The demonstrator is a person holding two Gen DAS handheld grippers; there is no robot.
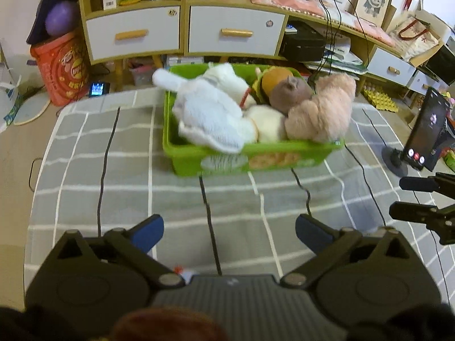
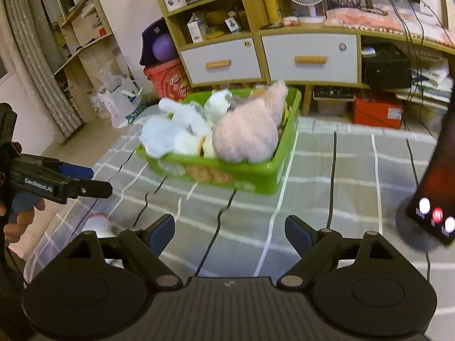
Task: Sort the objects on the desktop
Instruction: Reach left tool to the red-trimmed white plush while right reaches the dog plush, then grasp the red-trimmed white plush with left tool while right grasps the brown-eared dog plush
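A: The tabletop [image 1: 85, 170], under a grey checked cloth, is the largest item. What does it carry?

B: One green bin [image 1: 184, 159] near its far middle, and one phone on a stand [image 1: 426, 130] well off to the right. The cloth around the bin appears bare of toys.

A: What fills the bin?

B: Soft toys, piled above the rim. Largest to smallest: one white plush [image 1: 210, 108] on the left, one pinkish-beige plush [image 1: 321, 113] on the right, one burger-shaped plush [image 1: 273, 79] at the back, one small brown plush [image 1: 287, 92] beside it. A pale round piece lies between the two big ones; whether it is a separate toy cannot be told. That gives four, possibly five.

A: How would they handle?

B: Probably light, squashy and not fragile; fur may slip. A pinch on a limb or a bunched fold of body should hold best. The bin looks like stiff plastic, best gripped at its rim.

A: And the tools?

B: The left tool [image 1: 229, 234] and the right tool [image 2: 229, 233] each hover over the near cloth with fingers spread wide, empty.
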